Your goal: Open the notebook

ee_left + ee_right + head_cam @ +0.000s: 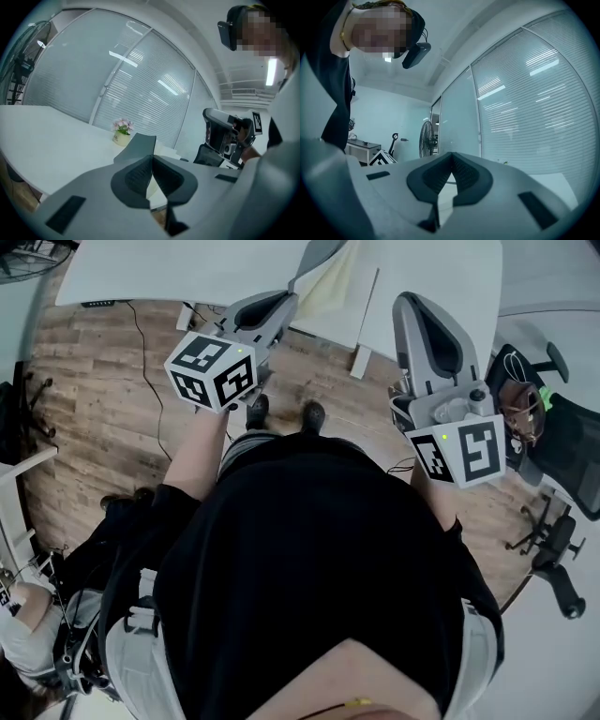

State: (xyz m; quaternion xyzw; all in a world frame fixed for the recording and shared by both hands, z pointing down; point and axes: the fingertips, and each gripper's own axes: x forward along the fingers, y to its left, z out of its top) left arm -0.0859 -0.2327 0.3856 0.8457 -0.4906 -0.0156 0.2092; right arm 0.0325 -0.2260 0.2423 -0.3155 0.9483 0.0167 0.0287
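Observation:
In the head view a cream notebook (343,287) lies on the white table (187,268), between and just beyond the two grippers. My left gripper (291,300) is held up in front of the table edge, shut with nothing between its pads. My right gripper (406,304) is level beside it, also shut and empty. In the left gripper view the closed jaws (152,157) point over the table, with cream pages (164,151) just behind them. The right gripper view shows its closed jaws (451,155) against a glass wall.
A small pot of pink flowers (123,133) stands on the table. A black office chair (553,460) is at the right and a standing fan (425,140) by the glass wall. The person's shoes (284,414) are on wooden floor, where a cable (150,362) runs.

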